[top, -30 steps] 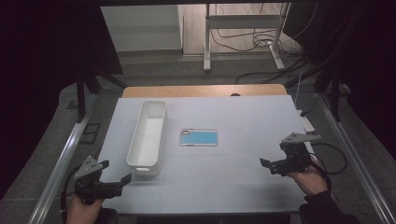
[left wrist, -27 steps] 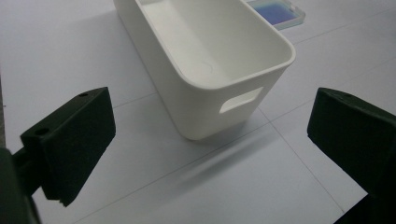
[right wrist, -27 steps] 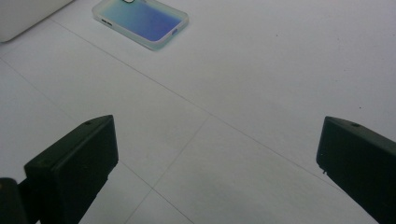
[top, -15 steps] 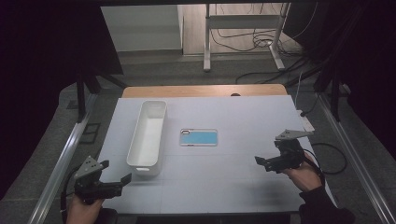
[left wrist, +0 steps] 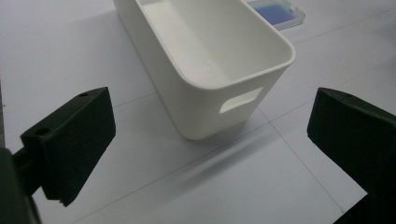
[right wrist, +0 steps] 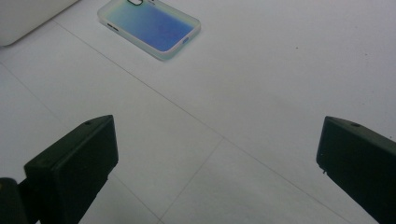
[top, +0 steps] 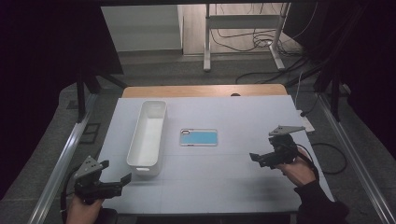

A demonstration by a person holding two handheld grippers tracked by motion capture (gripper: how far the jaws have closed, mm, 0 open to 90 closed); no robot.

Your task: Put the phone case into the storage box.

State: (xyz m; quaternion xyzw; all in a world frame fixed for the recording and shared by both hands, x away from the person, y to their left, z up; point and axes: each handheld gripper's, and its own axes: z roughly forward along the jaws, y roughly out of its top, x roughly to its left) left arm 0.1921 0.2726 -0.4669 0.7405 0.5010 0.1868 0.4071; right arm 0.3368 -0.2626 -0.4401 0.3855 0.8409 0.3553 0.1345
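A blue phone case (top: pixel 199 137) with a clear rim lies flat at the table's middle. To its left stands a long, empty white bin (top: pixel 148 133). My left gripper (top: pixel 120 181) hovers open at the near left corner, just short of the bin's near end. In the left gripper view that handle-slot end (left wrist: pixel 205 51) is straight ahead and the phone case (left wrist: pixel 278 10) is beyond it. My right gripper (top: pixel 256 158) is open to the right of the case, nothing between its jaws. The right gripper view has the case (right wrist: pixel 149 25) ahead, up and to the left.
The white table top (top: pixel 233 186) ends in a wooden strip (top: pixel 201 90) at the far side. Metal rails run along both sides. A white stand (top: pixel 243 28) and cables sit on the floor beyond. A bin corner (right wrist: pixel 28 14) shows at the right gripper view's top left.
My right gripper has moved a little to the left, closer to the phone case. The left gripper, bin and case have stayed put.
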